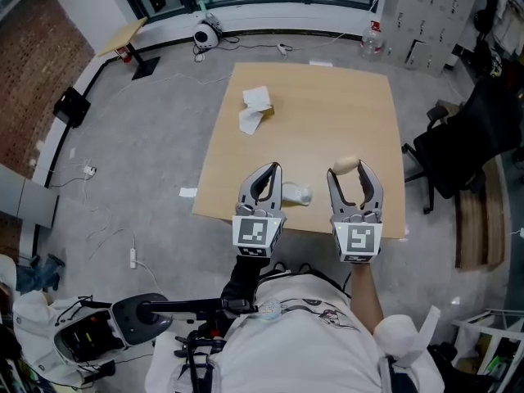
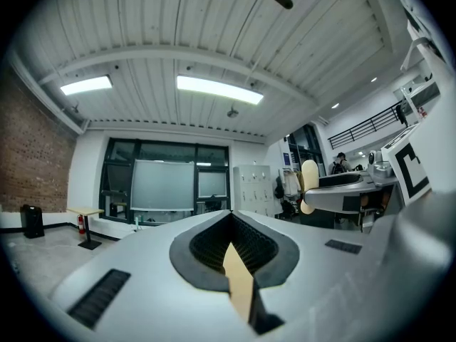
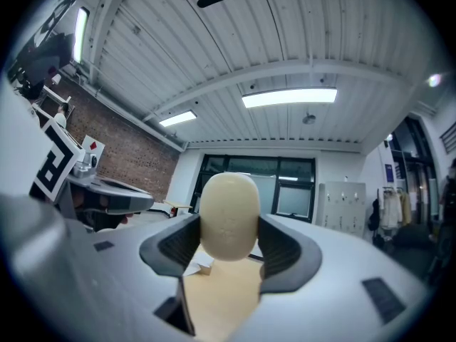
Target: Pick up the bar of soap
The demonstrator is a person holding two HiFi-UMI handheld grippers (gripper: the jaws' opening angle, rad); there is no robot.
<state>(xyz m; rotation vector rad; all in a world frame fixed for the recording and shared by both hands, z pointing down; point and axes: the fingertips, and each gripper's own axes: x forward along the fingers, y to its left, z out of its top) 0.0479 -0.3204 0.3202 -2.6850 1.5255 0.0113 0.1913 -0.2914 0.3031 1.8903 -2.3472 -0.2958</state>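
The bar of soap (image 1: 346,164) is pale cream and oval. My right gripper (image 1: 353,169) is shut on it and holds it up above the tan table (image 1: 327,113), near the front right edge. In the right gripper view the soap (image 3: 228,216) stands upright between the dark pads (image 3: 285,251). The left gripper view shows the soap (image 2: 309,184) off to the right, sticking out of the right gripper. My left gripper (image 1: 275,169) hangs beside it on the left, shut, with nothing between its fingers (image 2: 206,244).
A small white crumpled thing (image 1: 296,193) lies on the table just right of the left gripper. Two white crumpled papers (image 1: 256,98) (image 1: 250,121) lie at the far left of the table. A black office chair (image 1: 467,137) stands to the right. Cables run over the floor.
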